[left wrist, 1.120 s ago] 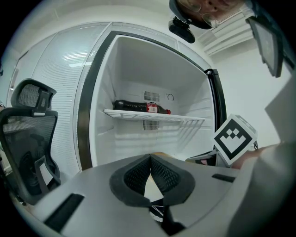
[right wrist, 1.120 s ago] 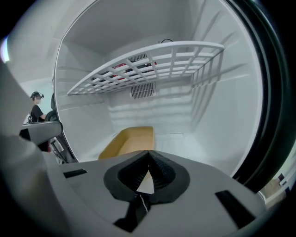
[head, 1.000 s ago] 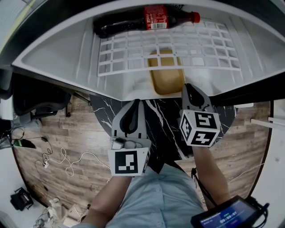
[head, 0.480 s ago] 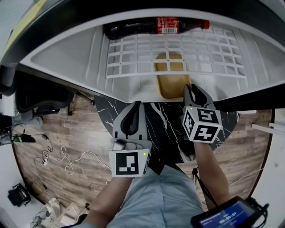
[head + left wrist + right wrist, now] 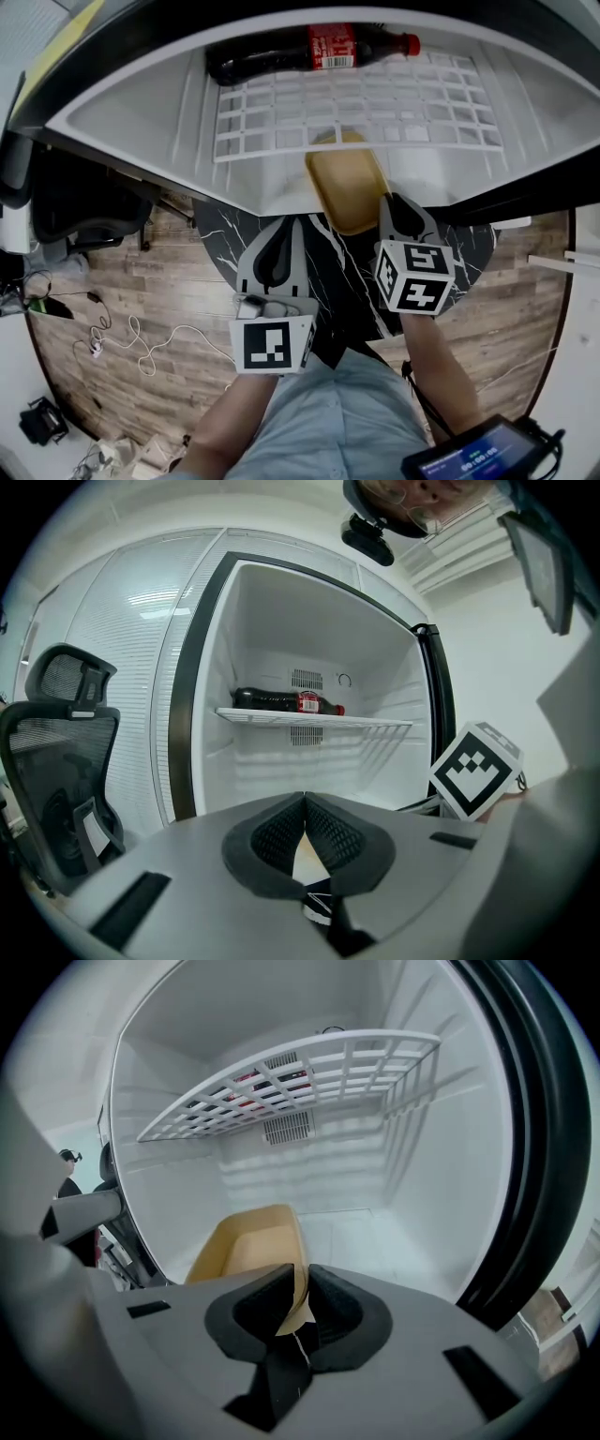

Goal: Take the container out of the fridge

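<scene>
Tan plastic container [image 5: 342, 192], seen from my head view: it lay in the lower compartment of the open fridge [image 5: 122, 122], beneath the white wire shelf [image 5: 375, 98], with its near end projecting past the front lip of the fridge floor. A cola bottle [image 5: 309, 52] lay on its side at the back of that shelf.

Right gripper [image 5: 398, 211]: my right forearm [image 5: 441, 361] reached forward from the body, and this gripper was well ahead of the other, its marker cube [image 5: 415, 275] turned up toward the head camera. In the right gripper view the fingers [image 5: 267, 1307] were clenched on the near rim of the container, the thin tan wall pinched between the two dark pads. The rest of the container stretched away over the fridge floor.

Left gripper [image 5: 278, 246]: it was held low and close to the body, above the black marbled desk [image 5: 225, 230], pointing at the fridge but well short of it. In the left gripper view its fingers [image 5: 277, 836] were pressed together tip to tip, with nothing between them. An office chair [image 5: 56, 752] stood left of the fridge, and wooden floor [image 5: 141, 291] lay beneath the desk.
</scene>
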Tool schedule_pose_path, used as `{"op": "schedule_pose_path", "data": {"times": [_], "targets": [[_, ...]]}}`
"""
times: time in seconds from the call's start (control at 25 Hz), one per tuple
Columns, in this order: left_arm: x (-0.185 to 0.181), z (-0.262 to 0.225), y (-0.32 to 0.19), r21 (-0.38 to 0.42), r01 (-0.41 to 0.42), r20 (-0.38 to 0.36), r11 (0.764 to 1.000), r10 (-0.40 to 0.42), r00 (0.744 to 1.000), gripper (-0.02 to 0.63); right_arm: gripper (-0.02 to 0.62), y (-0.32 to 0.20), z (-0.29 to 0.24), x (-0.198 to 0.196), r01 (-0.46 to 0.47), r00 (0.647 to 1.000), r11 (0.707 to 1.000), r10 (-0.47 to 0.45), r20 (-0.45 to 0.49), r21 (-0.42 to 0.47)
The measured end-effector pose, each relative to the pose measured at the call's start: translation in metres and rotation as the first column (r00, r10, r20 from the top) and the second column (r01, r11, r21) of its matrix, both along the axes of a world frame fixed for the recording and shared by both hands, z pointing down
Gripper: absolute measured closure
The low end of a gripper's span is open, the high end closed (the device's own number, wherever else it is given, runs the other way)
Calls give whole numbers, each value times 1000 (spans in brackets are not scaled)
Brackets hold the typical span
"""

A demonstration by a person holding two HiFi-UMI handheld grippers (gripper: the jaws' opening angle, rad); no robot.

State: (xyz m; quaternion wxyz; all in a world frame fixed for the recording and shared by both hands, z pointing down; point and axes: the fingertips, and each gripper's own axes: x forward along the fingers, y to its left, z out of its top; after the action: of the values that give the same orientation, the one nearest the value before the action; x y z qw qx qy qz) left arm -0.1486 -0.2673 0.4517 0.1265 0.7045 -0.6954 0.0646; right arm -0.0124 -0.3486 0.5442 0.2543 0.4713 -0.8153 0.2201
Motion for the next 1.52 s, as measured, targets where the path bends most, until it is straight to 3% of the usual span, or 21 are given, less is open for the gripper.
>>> {"op": "schedule_pose_path", "data": {"times": [0.32, 0.44, 0.56, 0.68, 1.2, 1.52], "targets": [[-1, 0, 3, 6, -1, 19, 1000, 1, 1000, 592, 489, -8, 2, -2, 40, 999, 999, -40, -22, -5], [-6, 1, 1, 2, 12, 12, 1000, -12, 1000, 592, 503, -12, 11, -4, 58, 997, 998, -59, -50, -30], [-11, -1, 0, 10, 20, 15, 1000, -20, 1000, 592, 556, -11, 15, -4, 59, 995, 998, -62, -83, -36], [-14, -3, 2, 8, 26, 14, 1000, -26, 1000, 592, 558, -9, 12, -5, 62, 994, 998, -64, -93, -22], [8, -28, 23, 61, 6, 39, 998, -9, 999, 592, 563, 16, -24, 11, 79, 996, 995, -76, -55, 64], [22, -63, 53, 125, -12, 108, 992, -1, 994, 592, 563, 52, -67, 28, 83, 996, 986, -84, 0, 142]]}}
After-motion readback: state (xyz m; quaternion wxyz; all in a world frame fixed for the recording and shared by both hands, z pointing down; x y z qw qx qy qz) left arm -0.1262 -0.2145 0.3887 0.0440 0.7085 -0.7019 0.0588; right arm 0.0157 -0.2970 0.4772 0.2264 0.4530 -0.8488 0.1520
